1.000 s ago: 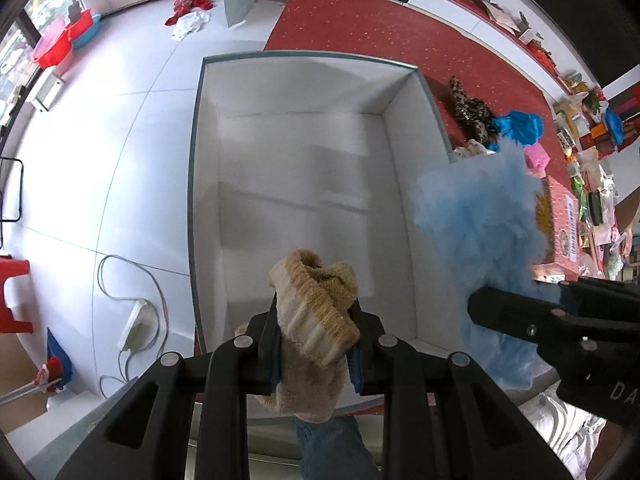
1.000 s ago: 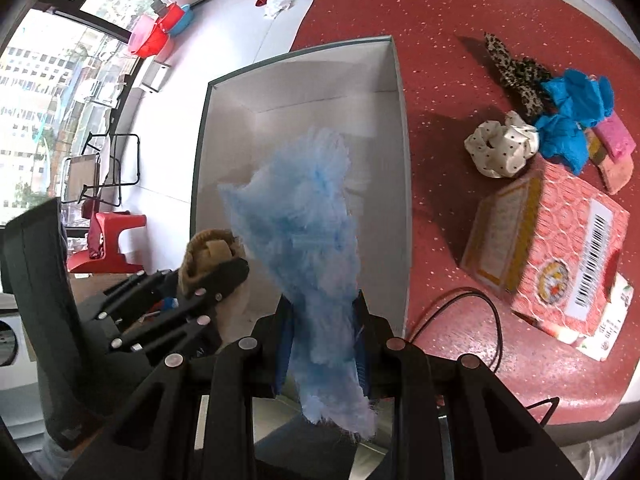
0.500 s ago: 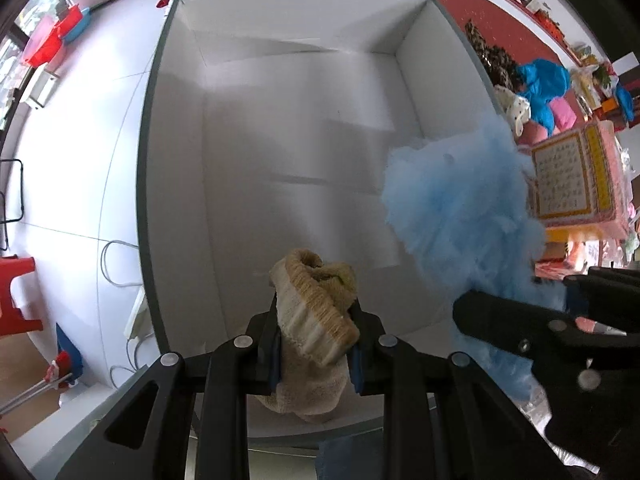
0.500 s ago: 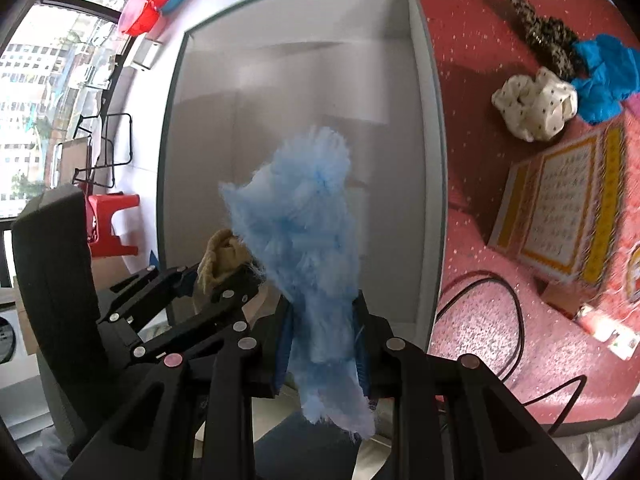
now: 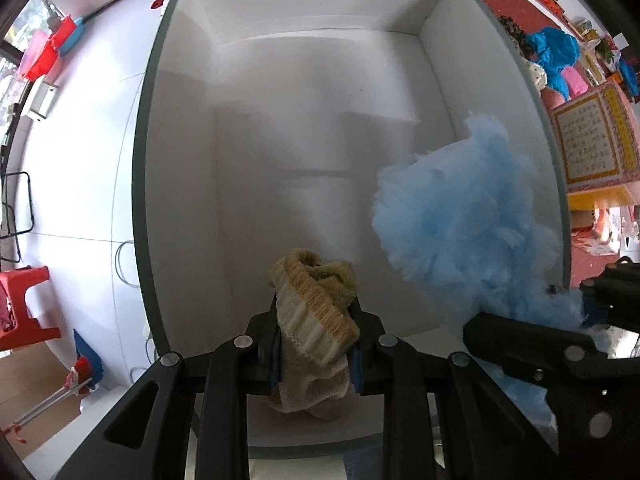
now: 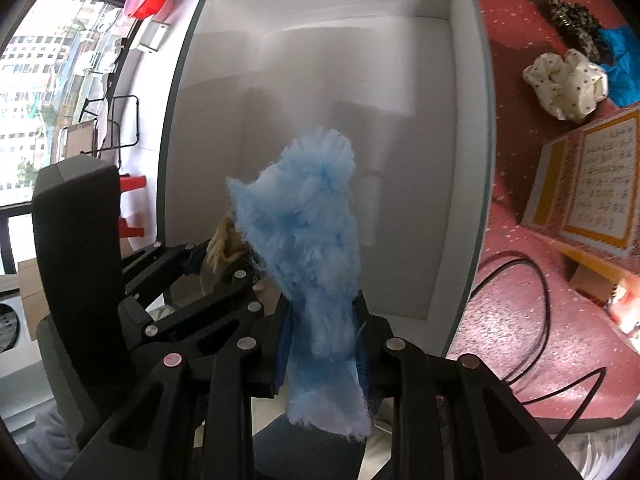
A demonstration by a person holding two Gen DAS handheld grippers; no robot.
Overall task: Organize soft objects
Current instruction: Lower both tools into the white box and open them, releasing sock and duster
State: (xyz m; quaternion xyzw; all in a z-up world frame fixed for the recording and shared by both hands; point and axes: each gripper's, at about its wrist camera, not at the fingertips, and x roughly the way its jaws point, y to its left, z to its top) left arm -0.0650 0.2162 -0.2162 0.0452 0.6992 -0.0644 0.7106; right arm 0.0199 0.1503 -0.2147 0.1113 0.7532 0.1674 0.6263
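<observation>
Left gripper [image 5: 316,348] clenched on beige knitted cloth [image 5: 316,320], poised over near end of white box [image 5: 180,168]. Right gripper [image 6: 322,344] clamped on fluffy blue cloth [image 6: 308,240], just beside it, above box's near right corner. Box interior looks empty, though blurred. Risk: blue fluff overhangs right wall; released here, it may snag rim and spill onto red desk [image 6: 532,320]. Farther right on desk: spotted cloth [image 6: 566,82], patterned carton [image 6: 592,180].

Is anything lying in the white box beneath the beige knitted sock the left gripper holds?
No: the left wrist view shows bare white box floor beyond the beige knitted sock.
</observation>
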